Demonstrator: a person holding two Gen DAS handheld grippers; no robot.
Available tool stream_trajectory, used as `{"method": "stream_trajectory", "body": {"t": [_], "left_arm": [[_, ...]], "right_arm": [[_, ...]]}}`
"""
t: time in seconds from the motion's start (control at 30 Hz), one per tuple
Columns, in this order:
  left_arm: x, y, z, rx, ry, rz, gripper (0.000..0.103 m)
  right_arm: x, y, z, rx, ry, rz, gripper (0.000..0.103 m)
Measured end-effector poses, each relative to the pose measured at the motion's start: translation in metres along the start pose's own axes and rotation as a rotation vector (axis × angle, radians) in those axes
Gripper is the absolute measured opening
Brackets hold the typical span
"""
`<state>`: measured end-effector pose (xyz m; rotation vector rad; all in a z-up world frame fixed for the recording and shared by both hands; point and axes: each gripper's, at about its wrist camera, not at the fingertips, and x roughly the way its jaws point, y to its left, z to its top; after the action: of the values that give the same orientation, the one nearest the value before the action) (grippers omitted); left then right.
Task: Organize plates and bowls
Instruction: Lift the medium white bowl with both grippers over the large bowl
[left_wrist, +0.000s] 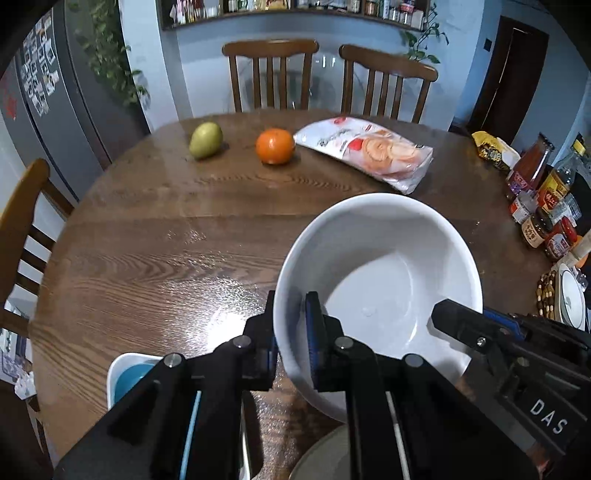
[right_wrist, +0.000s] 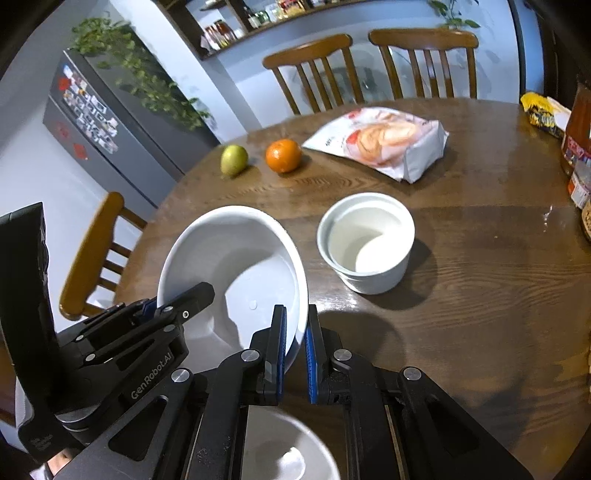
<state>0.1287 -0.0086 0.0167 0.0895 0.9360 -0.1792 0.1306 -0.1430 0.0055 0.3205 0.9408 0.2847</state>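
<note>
The blue bowl is mostly hidden behind the left fingers; the grey plate, perhaps metal, is cut off by the bottom edge.

The round wooden table carries 1 large white bowl, 1 smaller white bowl and 1 grey plate at the near edge. There is 1 orange, 1 green fruit and 1 white snack bag. 3 wooden chairs stand around it, and 2 grippers show.
</note>
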Motion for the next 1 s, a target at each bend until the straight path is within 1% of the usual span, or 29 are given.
{"method": "stream_trajectory", "body": {"t": [0.17, 0.33, 0.53, 0.77, 1.0], "left_arm": [[-0.017, -0.001, -0.011, 0.002, -0.018, -0.013, 0.011], [-0.029, -0.009, -0.031, 0.015, -0.009, -0.024, 0.012], [-0.034, -0.013, -0.059, 0.012, 0.026, -0.028, 0.012], [-0.032, -0.016, -0.088, 0.004, 0.076, -0.023, 0.012], [-0.025, -0.014, -0.104, -0.008, 0.127, -0.016, 0.012]], "right_arm": [[-0.021, 0.006, -0.012, -0.006, -0.015, 0.019, 0.011], [-0.037, 0.003, -0.034, 0.006, -0.001, 0.032, 0.011], [-0.041, 0.000, -0.059, 0.008, 0.044, 0.036, 0.011], [-0.035, -0.007, -0.088, 0.015, 0.124, 0.049, 0.011], [-0.023, -0.008, -0.104, 0.010, 0.192, 0.051, 0.011]]}}
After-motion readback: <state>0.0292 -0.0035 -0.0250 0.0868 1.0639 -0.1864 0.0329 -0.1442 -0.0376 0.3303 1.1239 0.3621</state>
